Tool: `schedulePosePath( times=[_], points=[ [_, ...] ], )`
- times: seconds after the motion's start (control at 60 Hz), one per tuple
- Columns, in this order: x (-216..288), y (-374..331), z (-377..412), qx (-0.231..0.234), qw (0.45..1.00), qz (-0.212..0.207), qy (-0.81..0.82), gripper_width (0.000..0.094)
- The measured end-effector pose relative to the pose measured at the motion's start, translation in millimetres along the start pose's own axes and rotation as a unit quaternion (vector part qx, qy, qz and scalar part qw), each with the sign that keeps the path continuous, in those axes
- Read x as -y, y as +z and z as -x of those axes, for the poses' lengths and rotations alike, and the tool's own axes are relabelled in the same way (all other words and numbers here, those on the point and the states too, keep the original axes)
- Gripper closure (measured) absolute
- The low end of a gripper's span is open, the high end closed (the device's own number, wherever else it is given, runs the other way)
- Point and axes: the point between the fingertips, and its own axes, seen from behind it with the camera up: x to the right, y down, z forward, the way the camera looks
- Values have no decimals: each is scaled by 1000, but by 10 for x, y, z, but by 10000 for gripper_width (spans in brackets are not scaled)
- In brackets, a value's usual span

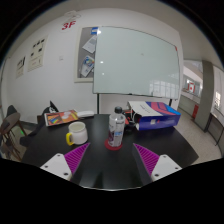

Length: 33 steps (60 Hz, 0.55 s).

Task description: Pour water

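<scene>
A clear water bottle (118,128) with a white label stands upright on a red coaster (112,146) on the dark table (110,165). A yellow mug (77,132) stands to its left. My gripper (112,160) is open and empty, with its purple-padded fingers (79,157) spread wide on the near side of the table. The bottle is ahead of the fingers, about midway between them, well clear of both.
A blue and white box (155,115) lies behind the bottle to the right. A book or box (62,118) lies at the table's far left, by a chair (12,128). A whiteboard (135,60) hangs on the wall behind.
</scene>
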Motion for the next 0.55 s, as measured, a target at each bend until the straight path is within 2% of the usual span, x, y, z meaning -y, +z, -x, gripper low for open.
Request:
schedulePosePath(
  times=[0.25, 0.55],
  points=[
    [-152, -1266, 209, 3, 1000, -7, -23, 89],
    [-209, -1801, 131, -8, 1000, -15, -6, 94]
  ],
)
